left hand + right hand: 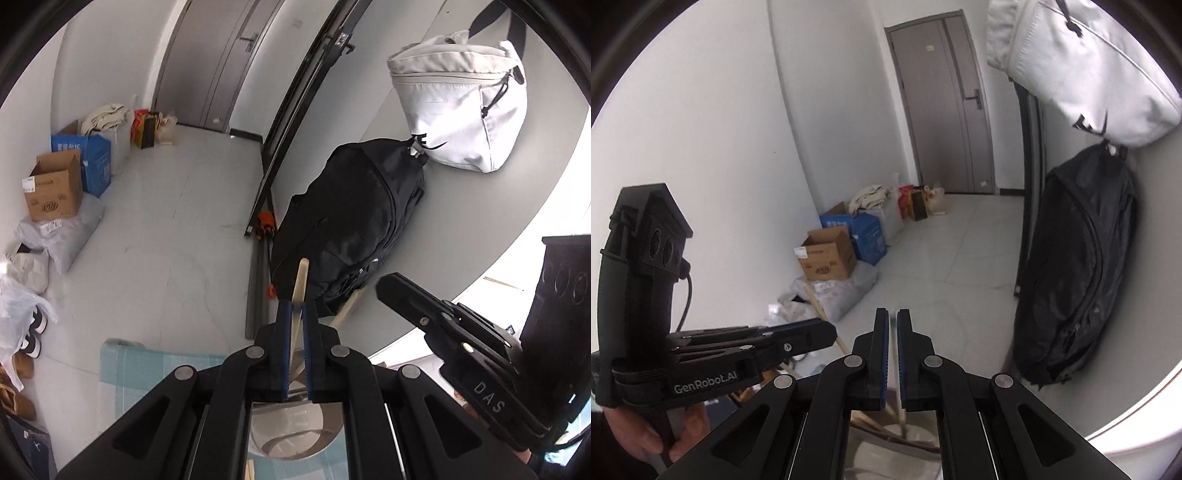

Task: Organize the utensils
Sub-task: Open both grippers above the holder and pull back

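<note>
While both fingers clamp shut, left gripper (295,314) pinches a wooden stick (300,280); right gripper (893,325) pinches another

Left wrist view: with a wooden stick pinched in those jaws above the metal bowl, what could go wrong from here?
1. The left gripper pinches the flat wooden stick near its middle, so it may pivot or slip when lowered toward the metal bowl.
2. The right gripper is close beside it, also shut on a thin utensil; the two sticks or grippers could knock together.
3. The bowl seems to hold utensils already, so a new one could catch on them.
</note>
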